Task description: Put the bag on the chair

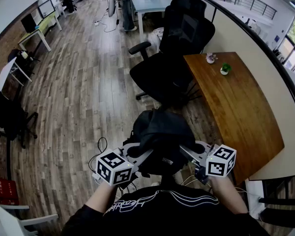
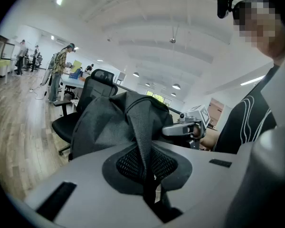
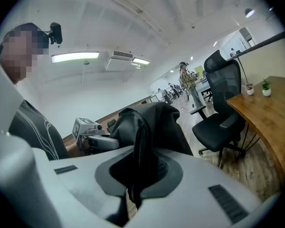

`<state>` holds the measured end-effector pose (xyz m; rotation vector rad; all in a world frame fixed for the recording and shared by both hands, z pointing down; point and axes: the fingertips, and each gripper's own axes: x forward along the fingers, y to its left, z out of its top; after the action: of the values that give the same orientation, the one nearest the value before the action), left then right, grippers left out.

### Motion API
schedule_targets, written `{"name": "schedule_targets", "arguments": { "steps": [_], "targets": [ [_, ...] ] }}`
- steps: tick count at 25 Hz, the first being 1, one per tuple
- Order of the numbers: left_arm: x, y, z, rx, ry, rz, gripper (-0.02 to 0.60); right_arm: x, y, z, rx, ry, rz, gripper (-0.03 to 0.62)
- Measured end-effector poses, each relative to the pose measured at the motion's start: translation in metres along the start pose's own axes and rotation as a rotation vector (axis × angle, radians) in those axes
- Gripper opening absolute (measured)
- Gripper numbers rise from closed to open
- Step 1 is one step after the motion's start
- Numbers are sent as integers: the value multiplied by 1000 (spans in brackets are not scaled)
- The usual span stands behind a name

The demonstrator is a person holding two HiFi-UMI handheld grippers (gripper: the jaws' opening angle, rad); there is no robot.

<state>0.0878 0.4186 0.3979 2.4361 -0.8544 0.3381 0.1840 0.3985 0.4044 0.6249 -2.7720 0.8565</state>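
Note:
I hold a black backpack [image 1: 162,132] up between both grippers, just before my body. My left gripper [image 1: 146,154] is shut on a mesh shoulder strap [image 2: 142,137], which runs down between its jaws in the left gripper view [image 2: 149,175]. My right gripper [image 1: 185,152] is shut on the other strap [image 3: 141,146], pinched at its jaws in the right gripper view [image 3: 135,184]. The black office chair [image 1: 162,75] stands straight ahead beyond the bag, its seat facing me and bare. It also shows behind the bag as the chair [image 2: 69,122] and to the right as the chair [image 3: 223,122].
A wooden desk [image 1: 236,107] with a small potted plant [image 1: 225,69] runs along the right, close to the chair. Cables [image 1: 101,151] lie on the wood floor at my left. A person [image 1: 124,4] stands by a table [image 1: 150,4] far ahead. A white chair [image 1: 10,220] sits at bottom left.

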Motion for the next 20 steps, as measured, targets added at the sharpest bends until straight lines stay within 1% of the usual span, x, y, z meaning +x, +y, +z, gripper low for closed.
{"name": "schedule_targets", "arguments": {
  "steps": [3, 13, 20],
  "targets": [
    [-3, 4, 1, 6, -7, 12, 43, 7, 3, 4, -6, -10, 2, 2],
    [-17, 6, -6, 14, -5, 26, 43, 15, 13, -2, -10, -25, -3, 2],
    [-19, 12, -1, 19, -2, 37, 43, 22, 12, 3, -1, -32, 9, 2]
  ]
}}
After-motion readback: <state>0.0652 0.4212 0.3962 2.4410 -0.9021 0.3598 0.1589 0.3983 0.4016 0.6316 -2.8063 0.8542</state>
